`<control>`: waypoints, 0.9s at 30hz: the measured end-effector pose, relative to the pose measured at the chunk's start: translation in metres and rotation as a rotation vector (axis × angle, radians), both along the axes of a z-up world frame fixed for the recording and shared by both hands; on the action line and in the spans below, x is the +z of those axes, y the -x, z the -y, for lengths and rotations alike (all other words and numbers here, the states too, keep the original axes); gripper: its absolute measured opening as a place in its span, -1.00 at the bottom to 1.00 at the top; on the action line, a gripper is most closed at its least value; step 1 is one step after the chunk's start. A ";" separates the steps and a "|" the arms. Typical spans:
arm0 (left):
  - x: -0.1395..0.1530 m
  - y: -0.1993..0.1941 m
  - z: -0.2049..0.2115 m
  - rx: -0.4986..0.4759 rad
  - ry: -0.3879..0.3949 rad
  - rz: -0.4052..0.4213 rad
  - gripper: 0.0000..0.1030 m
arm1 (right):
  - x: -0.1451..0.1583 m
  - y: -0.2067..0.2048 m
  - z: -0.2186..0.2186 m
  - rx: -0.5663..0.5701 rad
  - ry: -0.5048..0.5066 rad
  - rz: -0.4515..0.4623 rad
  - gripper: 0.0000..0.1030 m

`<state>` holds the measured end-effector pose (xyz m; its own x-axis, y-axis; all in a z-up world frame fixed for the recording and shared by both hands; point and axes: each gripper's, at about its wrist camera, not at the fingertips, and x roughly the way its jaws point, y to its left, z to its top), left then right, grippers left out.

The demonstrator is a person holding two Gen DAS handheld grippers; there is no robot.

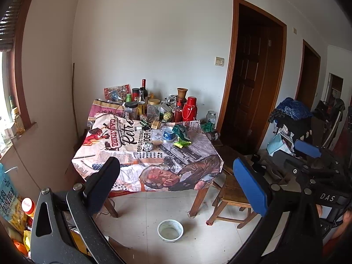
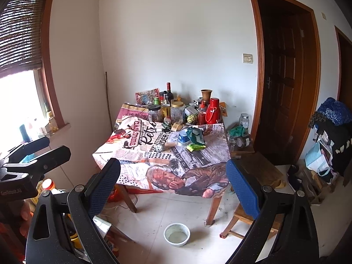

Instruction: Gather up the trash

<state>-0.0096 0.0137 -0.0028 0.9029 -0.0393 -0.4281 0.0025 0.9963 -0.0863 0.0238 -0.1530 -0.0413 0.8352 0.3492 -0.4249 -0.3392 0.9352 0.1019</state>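
Note:
A table with a printed cloth (image 1: 123,160) (image 2: 136,165) stands ahead. On it lie a crumpled foil ball (image 1: 148,146) (image 2: 158,147), a blue-and-white cup lying on its side (image 1: 168,134) (image 2: 183,137), a crumpled green bag (image 1: 180,131) (image 2: 195,135) and a yellow-green wrapper (image 1: 182,143) (image 2: 195,147). My left gripper (image 1: 176,182) is open and empty, well short of the table. My right gripper (image 2: 173,182) is open and empty too, also short of the table. The right gripper also shows at the right of the left wrist view (image 1: 308,154), and the left gripper at the left of the right wrist view (image 2: 35,154).
Bottles, jars and a red thermos (image 1: 189,110) (image 2: 213,111) crowd the table's back. A white bowl (image 1: 170,230) (image 2: 176,234) sits on the floor in front. A wooden stool (image 1: 233,193) (image 2: 244,215) stands at the table's right. Clutter lies at lower left and far right.

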 end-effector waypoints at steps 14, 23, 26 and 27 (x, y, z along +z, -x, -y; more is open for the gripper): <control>-0.001 0.002 0.002 0.012 0.001 0.000 1.00 | 0.002 -0.003 0.001 0.018 -0.006 -0.004 0.85; 0.000 -0.003 0.006 0.025 0.009 0.003 1.00 | 0.003 -0.005 0.002 0.028 -0.008 0.001 0.85; 0.001 -0.004 0.007 0.029 0.006 0.004 1.00 | 0.003 -0.005 0.001 0.029 -0.009 0.002 0.85; 0.001 -0.005 0.008 0.030 0.006 0.004 1.00 | 0.003 -0.005 0.001 0.030 -0.011 0.002 0.85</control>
<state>-0.0048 0.0060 -0.0019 0.9053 -0.0147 -0.4245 -0.0269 0.9954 -0.0920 0.0290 -0.1541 -0.0387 0.8251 0.3788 -0.4192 -0.3673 0.9234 0.1115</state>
